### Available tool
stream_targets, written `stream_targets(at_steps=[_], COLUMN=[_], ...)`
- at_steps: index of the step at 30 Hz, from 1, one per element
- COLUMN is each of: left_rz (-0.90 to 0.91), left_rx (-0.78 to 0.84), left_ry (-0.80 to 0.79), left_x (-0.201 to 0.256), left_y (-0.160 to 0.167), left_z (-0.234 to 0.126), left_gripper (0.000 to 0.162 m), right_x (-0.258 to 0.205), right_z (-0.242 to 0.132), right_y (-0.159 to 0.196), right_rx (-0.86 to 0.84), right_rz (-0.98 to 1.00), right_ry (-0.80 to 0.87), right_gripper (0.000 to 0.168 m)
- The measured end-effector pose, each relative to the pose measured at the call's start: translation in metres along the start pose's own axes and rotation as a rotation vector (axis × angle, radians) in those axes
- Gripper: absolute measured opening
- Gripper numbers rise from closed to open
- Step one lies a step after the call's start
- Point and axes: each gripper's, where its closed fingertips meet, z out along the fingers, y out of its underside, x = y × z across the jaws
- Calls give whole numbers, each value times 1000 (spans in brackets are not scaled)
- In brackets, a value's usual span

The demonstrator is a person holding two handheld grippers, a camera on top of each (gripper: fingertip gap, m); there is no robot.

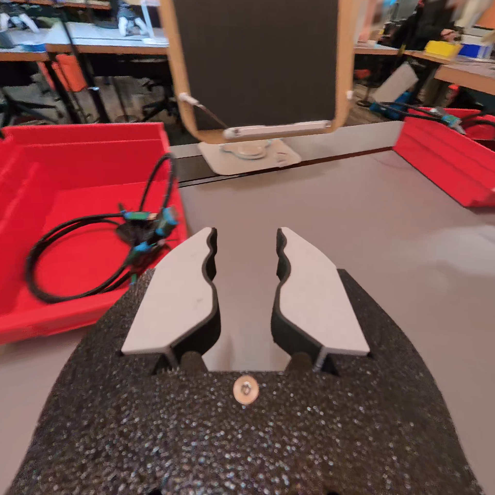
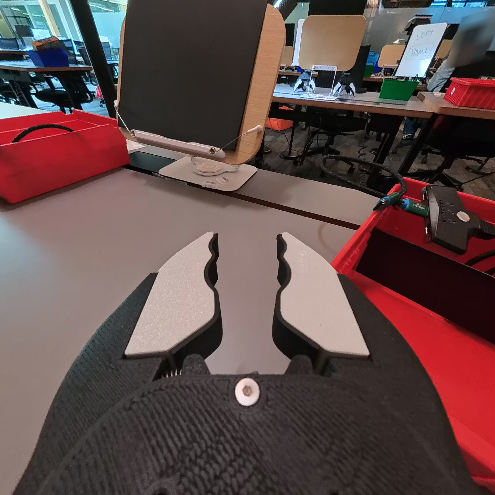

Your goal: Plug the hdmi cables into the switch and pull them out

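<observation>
In the left wrist view, black HDMI cables [image 1: 80, 257] with blue-green plugs [image 1: 166, 222] lie coiled in a red bin [image 1: 80, 160] on the left. My left gripper [image 1: 246, 233] is open and empty over the grey table, to the right of that bin. In the right wrist view, a black HDMI switch [image 2: 447, 219] sits on the rim of a red bin [image 2: 401, 308] on the right, with a blue-green plug [image 2: 415, 209] in its left side and a black cable [image 2: 361, 166] looping behind. My right gripper [image 2: 247, 238] is open and empty, left of that bin.
A wood-framed black panel on a white stand [image 2: 192, 80] stands at the table's far edge, also in the left wrist view [image 1: 257, 67]. The grey table [image 2: 107, 227] spreads between the two red bins. Other desks, chairs, a whiteboard [image 2: 420, 53] and a person [image 2: 439, 72] are behind.
</observation>
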Motion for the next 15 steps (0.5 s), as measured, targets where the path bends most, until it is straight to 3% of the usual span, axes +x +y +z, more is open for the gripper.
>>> stream_targets(at_steps=[3, 7, 15], left_rz=[-5, 148, 488], left_rx=[-40, -265, -521], left_ry=[-80, -184, -32], left_x=[-41, -96, -121], left_y=[4, 32, 58], left_z=[-6, 9, 56], left_gripper=[42, 42, 42], right_x=[0, 1, 6], right_z=[-1, -2, -8], right_y=[0, 0, -1], right_rx=[-3, -3, -6], right_rz=[-4, 4, 6], right_ry=[-1, -2, 1], right_gripper=[42, 42, 42])
